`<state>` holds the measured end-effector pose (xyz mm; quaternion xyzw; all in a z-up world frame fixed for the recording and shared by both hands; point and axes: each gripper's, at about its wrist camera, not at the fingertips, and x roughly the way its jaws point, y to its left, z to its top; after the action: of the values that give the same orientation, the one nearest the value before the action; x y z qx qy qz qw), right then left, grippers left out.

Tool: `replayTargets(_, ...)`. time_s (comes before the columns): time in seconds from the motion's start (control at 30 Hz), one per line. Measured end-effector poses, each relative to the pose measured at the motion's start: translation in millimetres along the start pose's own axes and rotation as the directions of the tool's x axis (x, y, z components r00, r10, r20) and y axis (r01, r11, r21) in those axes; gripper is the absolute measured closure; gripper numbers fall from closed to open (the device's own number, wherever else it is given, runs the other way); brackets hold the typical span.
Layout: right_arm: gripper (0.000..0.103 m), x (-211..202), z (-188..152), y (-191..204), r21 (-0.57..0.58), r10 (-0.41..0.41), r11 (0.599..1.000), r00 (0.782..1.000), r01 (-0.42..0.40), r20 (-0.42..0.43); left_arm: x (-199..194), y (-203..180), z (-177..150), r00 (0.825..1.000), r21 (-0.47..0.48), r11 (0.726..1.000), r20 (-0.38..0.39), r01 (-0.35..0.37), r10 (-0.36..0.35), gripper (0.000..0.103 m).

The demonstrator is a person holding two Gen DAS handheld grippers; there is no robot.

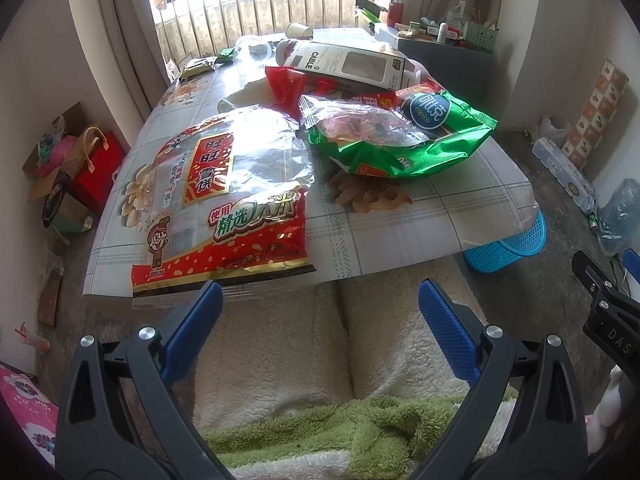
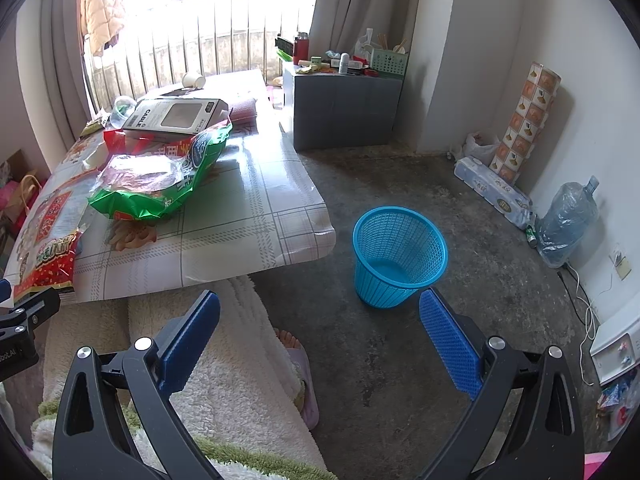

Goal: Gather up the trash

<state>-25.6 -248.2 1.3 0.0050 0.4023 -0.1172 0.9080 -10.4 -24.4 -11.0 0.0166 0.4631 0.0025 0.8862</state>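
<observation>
Left wrist: red-white snack bag [image 1: 224,204] flat, crinkled, overhanging table [image 1: 420,232] edge.

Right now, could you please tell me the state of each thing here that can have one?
Left claw: open, empty.
Right claw: open, empty.
Bin: upright on the floor, empty.
Red bag: flat on the table.
Green bag: crumpled, on the table.
Cable box: lying atop the pile.
Paper cup: tipped over.
</observation>
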Motion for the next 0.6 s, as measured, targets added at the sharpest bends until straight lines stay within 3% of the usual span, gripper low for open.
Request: replayTargets(0.6, 0.006, 1.1, -0.9, 3.5, 0.003, 0.006, 1.000, 1.000, -0.006, -0.005, -1.3, 1.6, -1.2, 1.000, -0.006, 1.000, -0.009, 0.002, -0.002, 0.009)
